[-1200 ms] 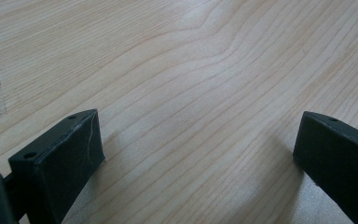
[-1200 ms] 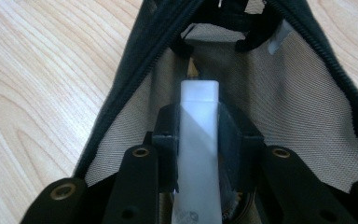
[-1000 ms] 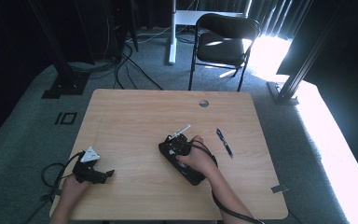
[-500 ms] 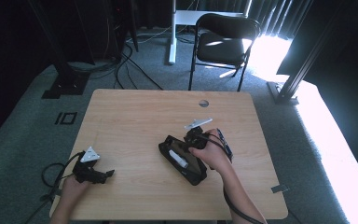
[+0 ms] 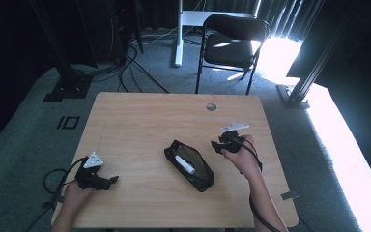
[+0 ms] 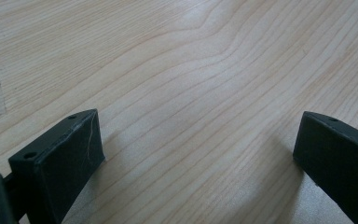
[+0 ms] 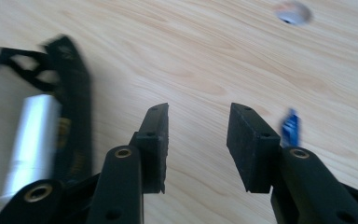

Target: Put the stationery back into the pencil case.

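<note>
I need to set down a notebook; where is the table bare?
Bare: the far half of the table, and the stretch between the left gripper and the black pouch. Crowded: between the pouch and the right gripper.

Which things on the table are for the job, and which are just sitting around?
For the job:
- black pouch, lying open
- white tube inside it
- blue pen beside the right gripper, whose jaws have just been opening with nothing between them

Just sitting around:
- left gripper, open on the bare table
- chair behind the table
- floor cables
</note>
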Tool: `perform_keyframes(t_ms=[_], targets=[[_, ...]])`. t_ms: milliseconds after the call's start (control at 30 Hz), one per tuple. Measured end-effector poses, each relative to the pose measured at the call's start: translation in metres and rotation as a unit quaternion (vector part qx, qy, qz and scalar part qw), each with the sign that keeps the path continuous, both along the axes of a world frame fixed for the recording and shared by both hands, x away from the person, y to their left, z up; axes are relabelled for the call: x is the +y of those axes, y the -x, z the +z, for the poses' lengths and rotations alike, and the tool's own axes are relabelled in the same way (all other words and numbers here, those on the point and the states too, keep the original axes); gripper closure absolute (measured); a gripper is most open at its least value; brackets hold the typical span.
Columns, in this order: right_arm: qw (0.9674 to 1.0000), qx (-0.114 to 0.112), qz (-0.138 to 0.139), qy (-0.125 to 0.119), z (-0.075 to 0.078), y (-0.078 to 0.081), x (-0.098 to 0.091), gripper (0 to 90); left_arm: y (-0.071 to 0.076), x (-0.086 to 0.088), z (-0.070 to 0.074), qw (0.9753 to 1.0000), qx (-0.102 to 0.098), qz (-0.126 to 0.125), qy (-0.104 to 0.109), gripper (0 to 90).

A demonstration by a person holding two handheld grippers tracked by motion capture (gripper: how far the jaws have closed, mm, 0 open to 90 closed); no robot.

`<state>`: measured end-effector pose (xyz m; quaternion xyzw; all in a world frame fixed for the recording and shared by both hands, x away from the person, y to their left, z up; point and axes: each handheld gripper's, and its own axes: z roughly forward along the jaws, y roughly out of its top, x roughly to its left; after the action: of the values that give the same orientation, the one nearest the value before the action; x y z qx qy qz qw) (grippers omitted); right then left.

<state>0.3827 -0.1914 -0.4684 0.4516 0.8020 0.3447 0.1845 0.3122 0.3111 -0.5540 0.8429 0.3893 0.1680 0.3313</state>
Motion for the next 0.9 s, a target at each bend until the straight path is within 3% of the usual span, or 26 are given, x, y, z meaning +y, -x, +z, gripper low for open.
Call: perform_keyframes(t_ms=[267,467,833,900], targets=[[0.9983,0.005,-0.056,0.018,-0.023,-0.016,-0.033,56.7,0.0,0.0,0.0,1.0,0.0,0.0,0.001,1.6],[0.9955,0.019,-0.092,0.015,-0.046,-0.027,-0.049,53.5,0.0,0.0,0.0,1.0,0.0,0.0,0.0,1.6],[0.9924,0.052,-0.109,0.025,-0.071,-0.033,-0.054,57.9,0.0,0.0,0.0,1.0,0.0,0.0,0.0,1.6],[0.9923,0.048,-0.111,0.024,-0.072,-0.032,-0.054,58.7,0.0,0.0,0.0,1.0,0.0,0.0,0.0,1.6]])
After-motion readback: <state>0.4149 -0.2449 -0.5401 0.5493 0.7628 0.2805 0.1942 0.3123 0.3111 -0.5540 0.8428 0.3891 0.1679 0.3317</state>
